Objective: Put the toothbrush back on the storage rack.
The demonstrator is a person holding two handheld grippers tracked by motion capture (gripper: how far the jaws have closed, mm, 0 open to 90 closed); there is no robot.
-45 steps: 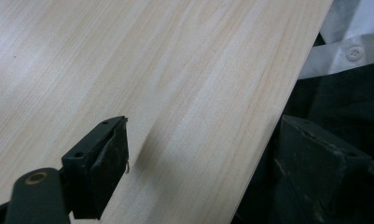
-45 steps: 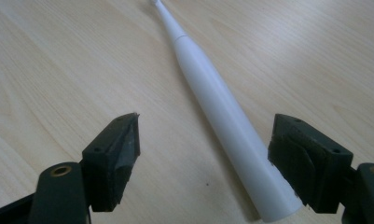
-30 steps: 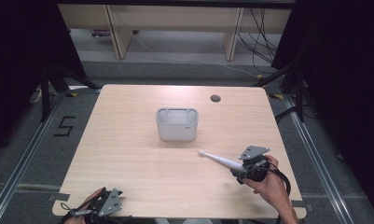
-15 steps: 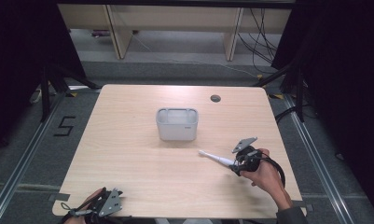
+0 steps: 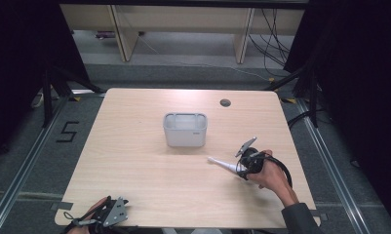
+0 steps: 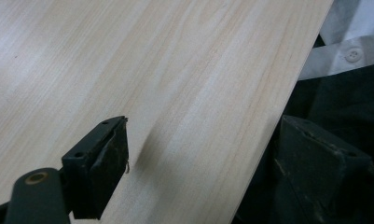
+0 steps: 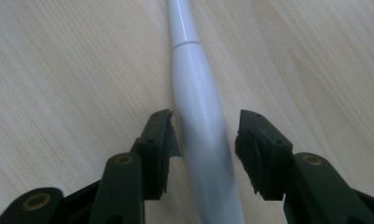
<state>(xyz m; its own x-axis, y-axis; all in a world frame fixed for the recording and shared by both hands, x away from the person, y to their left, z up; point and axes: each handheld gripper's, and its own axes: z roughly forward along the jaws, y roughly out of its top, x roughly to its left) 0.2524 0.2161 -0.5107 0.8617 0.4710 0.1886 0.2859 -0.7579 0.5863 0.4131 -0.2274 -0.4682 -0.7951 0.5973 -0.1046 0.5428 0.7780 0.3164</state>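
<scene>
Since a second ago, the right gripper (image 5: 241,168) has slid a little toward the left along the table (image 5: 144,175) and dipped lower, and its jaws have just been closing around the white stick-shaped thing (image 5: 223,165). From above, that white thing lies flat on the wood, with its thin tip pointing toward the middle of the table and its thick end by the right gripper. In the right gripper view, the white stick-shaped thing (image 7: 198,121) runs straight up between the two black jaws. One jaw is very near its side, maybe touching, and the other jaw has a small gap of wood showing beside it, so the jaws are narrow but not squeezing it yet. A hand (image 5: 271,178) holds this gripper near the right side of the table. The grey box (image 5: 185,129) sits in the middle of the table, well apart from the white thing. The left gripper (image 5: 110,214) rests at the near left edge of the table and has not moved. In the left gripper view its two jaws stand wide apart, with bare wood between them.
</scene>
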